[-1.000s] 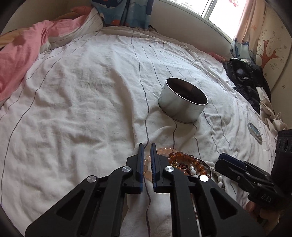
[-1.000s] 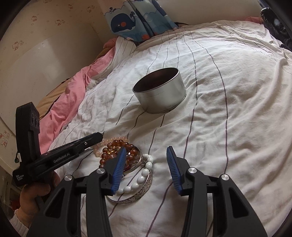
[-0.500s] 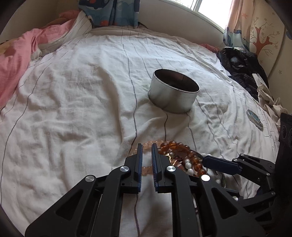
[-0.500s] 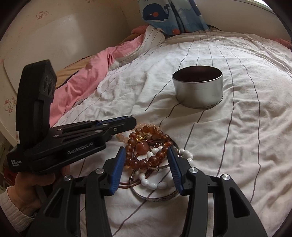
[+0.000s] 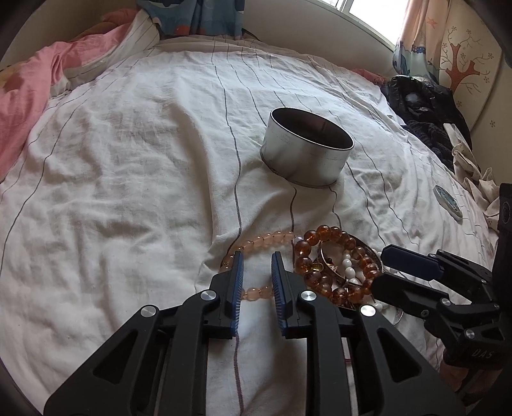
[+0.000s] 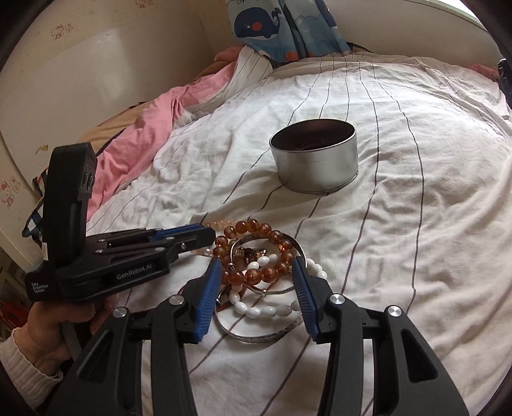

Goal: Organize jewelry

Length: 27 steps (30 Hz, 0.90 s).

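Note:
A pile of jewelry lies on the white striped bedsheet: an amber bead bracelet (image 5: pixel 332 236) (image 6: pixel 256 275), a pale pink bead bracelet (image 5: pixel 265 238), a white bead bracelet (image 6: pixel 265 308) and a silver bangle (image 6: pixel 256 336). A round metal tin (image 5: pixel 307 153) (image 6: pixel 316 156) stands open beyond the pile. My left gripper (image 5: pixel 256 259) is slightly open, its fingers straddling the pink bracelet. My right gripper (image 6: pixel 256 265) is open wide around the amber and white beads, holding nothing. It also shows in the left wrist view (image 5: pixel 406 259).
A pink blanket (image 5: pixel 28 92) is bunched at the bed's left side. Dark clothes (image 5: pixel 422 108) lie at the far right edge. A small round disc (image 5: pixel 448 201) lies right of the tin. A whale-print curtain (image 6: pixel 278 25) hangs behind the bed.
My left gripper opened a little and now straddles the pink bracelet. My right gripper moved forward over the pile and its fingers now flank the amber and white beads.

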{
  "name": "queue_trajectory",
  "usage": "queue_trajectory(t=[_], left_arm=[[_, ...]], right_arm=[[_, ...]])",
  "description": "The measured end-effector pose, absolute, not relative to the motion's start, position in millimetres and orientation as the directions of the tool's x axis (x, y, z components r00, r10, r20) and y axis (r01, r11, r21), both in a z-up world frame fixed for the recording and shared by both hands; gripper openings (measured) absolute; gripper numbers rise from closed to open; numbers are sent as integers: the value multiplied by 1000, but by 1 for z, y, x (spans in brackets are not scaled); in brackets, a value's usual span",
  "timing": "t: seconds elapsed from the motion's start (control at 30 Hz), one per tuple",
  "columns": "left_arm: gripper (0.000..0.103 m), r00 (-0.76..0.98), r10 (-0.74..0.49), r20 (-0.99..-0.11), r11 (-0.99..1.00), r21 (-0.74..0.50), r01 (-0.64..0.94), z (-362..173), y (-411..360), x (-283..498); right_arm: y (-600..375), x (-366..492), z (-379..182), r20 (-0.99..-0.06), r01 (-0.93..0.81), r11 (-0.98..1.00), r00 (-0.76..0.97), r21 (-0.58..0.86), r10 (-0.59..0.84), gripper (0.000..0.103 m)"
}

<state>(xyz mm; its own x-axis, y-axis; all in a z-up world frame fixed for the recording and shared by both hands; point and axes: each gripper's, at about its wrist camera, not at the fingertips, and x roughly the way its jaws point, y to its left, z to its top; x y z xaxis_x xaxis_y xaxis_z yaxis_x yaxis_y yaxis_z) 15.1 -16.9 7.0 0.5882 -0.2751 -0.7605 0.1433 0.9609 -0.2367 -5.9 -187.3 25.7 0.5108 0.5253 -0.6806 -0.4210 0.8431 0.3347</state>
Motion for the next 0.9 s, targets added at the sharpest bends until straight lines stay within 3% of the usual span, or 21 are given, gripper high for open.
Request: queue_trajectory(t=[0.13, 0.27, 0.37, 0.57, 0.7, 0.73, 0.77, 0.9], left_arm=[[18, 597, -265, -757, 964, -229, 137, 9, -17, 14], [19, 607, -258, -752, 965, -230, 126, 13, -12, 13], [28, 620, -293, -728, 955, -256, 150, 20, -13, 12], [30, 587, -351, -729, 936, -268, 227, 20, -35, 17], [30, 545, -396, -739, 917, -346, 197, 7, -35, 27], [26, 544, -407, -734, 912, -361, 194, 7, -34, 27], [12, 548, -410, -729, 910, -367, 194, 8, -33, 26], [12, 587, -393, -708, 914, -370, 166, 17, -19, 17]], right_arm=[[-177, -2, 17, -685, -456, 797, 431, 397, 587, 45], [-187, -5, 28, -623, -460, 769, 459, 443, 633, 45], [-205, 2, 28, -643, -366, 827, 520, 426, 562, 46], [-201, 6, 16, -722, -320, 890, 524, 324, 452, 46], [-199, 4, 11, -748, -326, 908, 526, 264, 406, 46], [-200, 5, 10, -748, -324, 907, 523, 269, 408, 45], [-201, 6, 9, -749, -321, 906, 518, 277, 413, 46], [-202, 7, 8, -752, -320, 905, 513, 280, 414, 46]])
